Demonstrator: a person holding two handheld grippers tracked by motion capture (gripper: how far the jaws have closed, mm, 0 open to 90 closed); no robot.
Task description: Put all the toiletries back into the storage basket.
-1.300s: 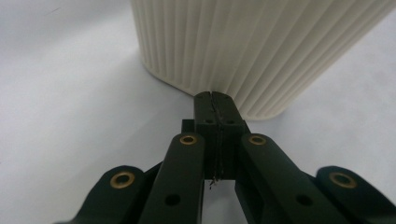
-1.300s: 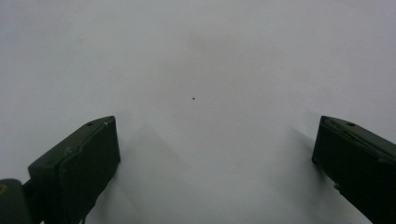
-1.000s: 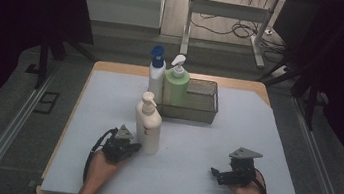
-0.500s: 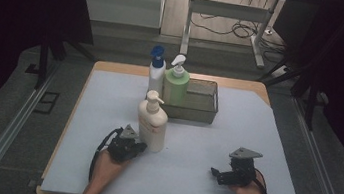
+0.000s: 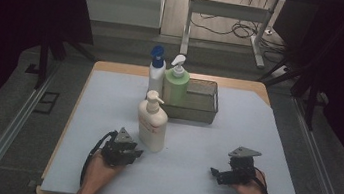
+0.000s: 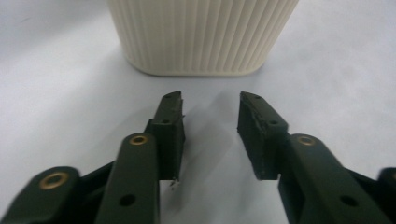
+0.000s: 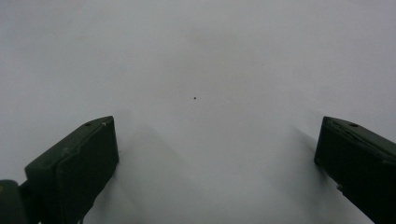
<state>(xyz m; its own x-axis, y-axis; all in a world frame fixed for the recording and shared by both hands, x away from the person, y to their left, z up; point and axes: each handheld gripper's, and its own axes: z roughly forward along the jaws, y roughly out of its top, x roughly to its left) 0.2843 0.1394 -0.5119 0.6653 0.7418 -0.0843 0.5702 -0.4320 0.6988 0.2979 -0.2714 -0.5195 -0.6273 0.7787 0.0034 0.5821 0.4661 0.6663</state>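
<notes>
A: High view: the left gripper has drawn back off the cream bottle, jaws just opening, nothing between them.
B: The bottle stands upright before the basket; the right gripper gapes, unchanged.

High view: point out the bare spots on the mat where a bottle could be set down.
Free: the stretch between the left gripper and right gripper; the mat right of the wire basket; the left strip beside the blue-capped bottle. Crowded: the middle back, where the cream pump bottle, the green bottle and the basket cluster.
</notes>
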